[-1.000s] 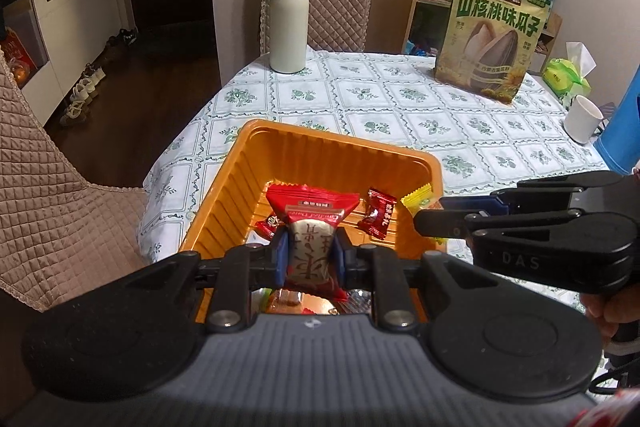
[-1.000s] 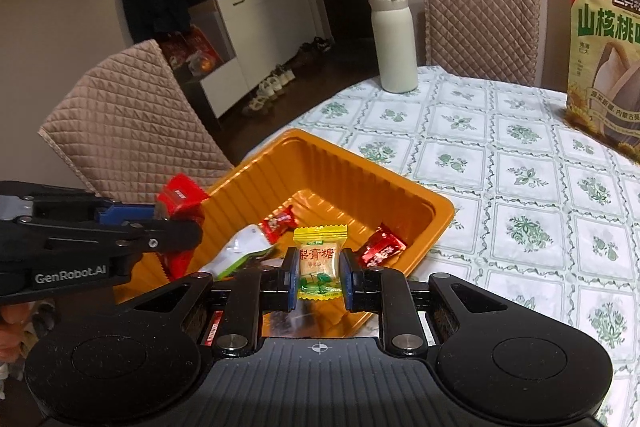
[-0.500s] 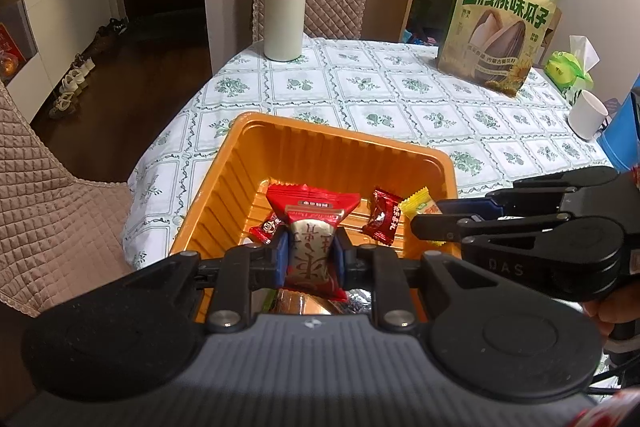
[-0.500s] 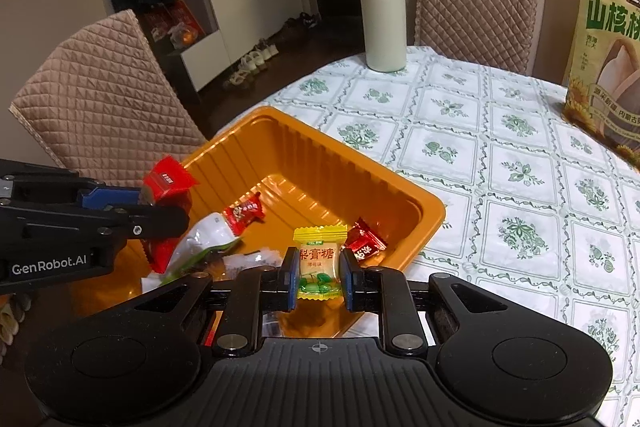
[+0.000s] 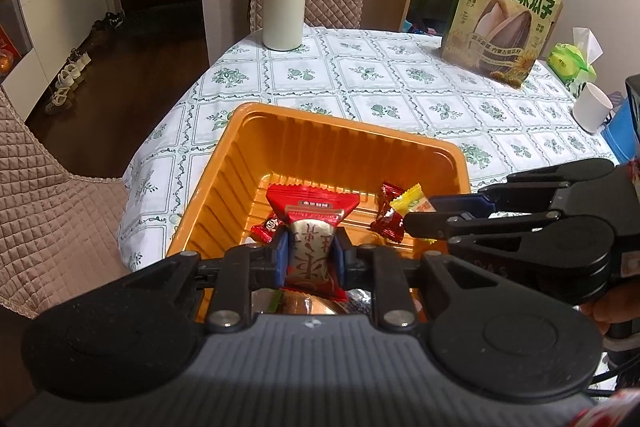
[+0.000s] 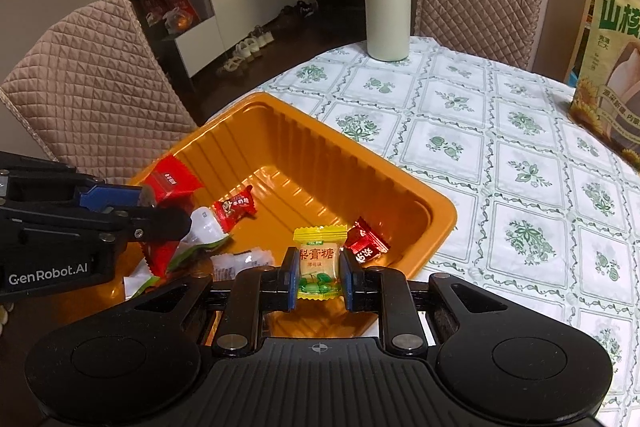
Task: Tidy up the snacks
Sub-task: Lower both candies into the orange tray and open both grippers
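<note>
Covering the table, a cloth [image 5: 400,95] bears an orange tray [image 6: 320,155] at its near corner. Over the tray, the left gripper [image 5: 310,257] clamps a red packet [image 5: 310,223]; the right gripper [image 6: 319,273] pinches a yellow candy [image 6: 319,259].

"GenRobot.AI" printed in white on left claw [image 6: 160,223], lower left of frame. "山核桃味瓜子" on green seed bag [image 5: 505,15], upper right. "梨膏糖" on yellow candy [image 6: 319,261].
</note>
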Demonstrator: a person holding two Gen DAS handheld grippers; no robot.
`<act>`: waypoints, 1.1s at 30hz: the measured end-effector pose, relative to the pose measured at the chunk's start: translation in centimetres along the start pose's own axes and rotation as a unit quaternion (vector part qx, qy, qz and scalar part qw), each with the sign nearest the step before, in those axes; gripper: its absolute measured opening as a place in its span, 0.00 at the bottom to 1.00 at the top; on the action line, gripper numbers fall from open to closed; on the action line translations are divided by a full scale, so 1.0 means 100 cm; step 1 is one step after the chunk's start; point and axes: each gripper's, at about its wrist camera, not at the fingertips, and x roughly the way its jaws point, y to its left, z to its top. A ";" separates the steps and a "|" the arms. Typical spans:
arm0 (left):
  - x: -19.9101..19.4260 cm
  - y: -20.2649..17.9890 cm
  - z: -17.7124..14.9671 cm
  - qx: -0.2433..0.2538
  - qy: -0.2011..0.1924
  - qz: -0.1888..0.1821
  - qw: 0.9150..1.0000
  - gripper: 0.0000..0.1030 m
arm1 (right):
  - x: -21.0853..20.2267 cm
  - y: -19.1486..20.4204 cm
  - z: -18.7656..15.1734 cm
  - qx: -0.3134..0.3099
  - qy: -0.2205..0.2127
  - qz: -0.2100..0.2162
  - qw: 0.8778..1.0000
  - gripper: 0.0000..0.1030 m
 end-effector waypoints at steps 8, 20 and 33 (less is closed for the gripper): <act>0.004 0.004 0.001 -0.001 0.002 -0.002 1.000 0.20 | 0.009 0.003 0.003 0.001 -0.002 0.002 1.000 0.21; 0.012 0.011 0.006 0.004 0.004 -0.007 1.000 0.20 | 0.009 0.001 0.010 0.023 -0.011 -0.004 1.000 0.22; 0.035 0.002 0.023 0.035 0.007 -0.028 0.999 0.20 | -0.007 -0.016 0.007 0.070 -0.032 -0.030 0.997 0.22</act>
